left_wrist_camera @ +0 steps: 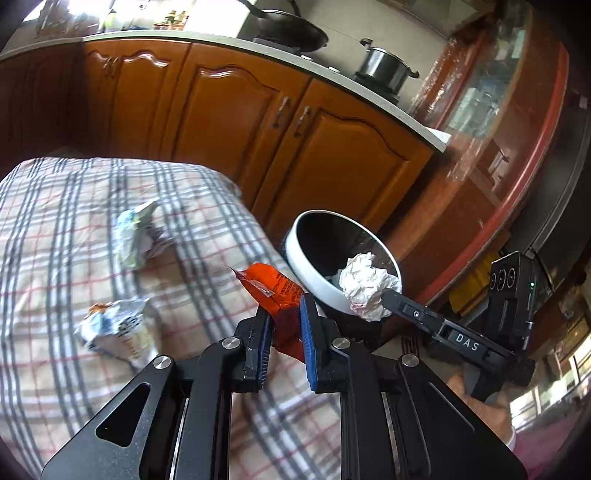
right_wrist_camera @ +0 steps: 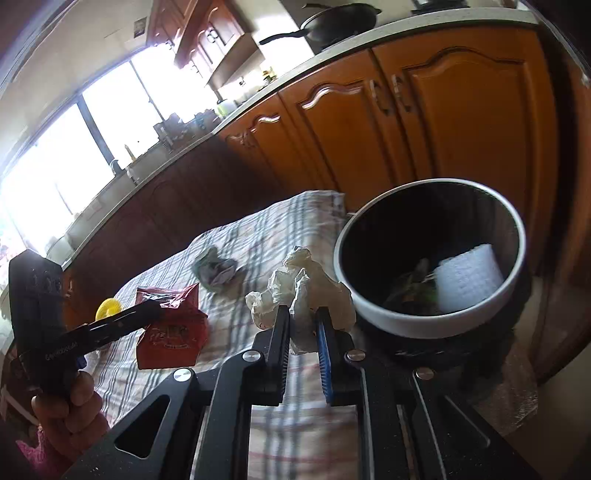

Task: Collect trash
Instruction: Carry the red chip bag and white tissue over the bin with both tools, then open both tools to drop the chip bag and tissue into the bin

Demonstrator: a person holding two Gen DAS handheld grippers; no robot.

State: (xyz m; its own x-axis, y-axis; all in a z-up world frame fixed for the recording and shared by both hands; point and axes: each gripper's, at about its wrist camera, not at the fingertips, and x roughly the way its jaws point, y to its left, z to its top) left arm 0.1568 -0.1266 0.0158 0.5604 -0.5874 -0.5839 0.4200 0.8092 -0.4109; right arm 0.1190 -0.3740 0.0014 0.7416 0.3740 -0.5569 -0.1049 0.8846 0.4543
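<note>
Pinching an orange-red wrapper [left_wrist_camera: 275,291] between its blue pads, my left hand-held gripper [left_wrist_camera: 284,325] is clenched on it above the edge of the checked cloth [left_wrist_camera: 55,206] that covers the desk. My right hand-held gripper [right_wrist_camera: 303,325] is likewise clenched, grasping a crumpled ball of white paper [right_wrist_camera: 306,291], which the left view shows hanging over the near rim of the trash bin [left_wrist_camera: 314,280].

The bin is round, dark inside with a pale rim, and stands just beside the desk's edge, in front of the wooden cabinet doors [left_wrist_camera: 229,122]. The right view looks down into it: a white quilted sheet [right_wrist_camera: 467,280] leans against the inner wall, with some darker scraps beside it.

Two more crumpled wrappers still lie on the cloth: a pale greenish one [left_wrist_camera: 138,232] farther back and a white-and-blue one [left_wrist_camera: 110,328] nearer, well apart from each other. A small yellow thing [right_wrist_camera: 107,308] shows behind my left hand-held gripper in the right view; I cannot tell what it is.

On the counter above the cabinets sit a wok [left_wrist_camera: 291,31] and a lidded pot [left_wrist_camera: 384,68].
</note>
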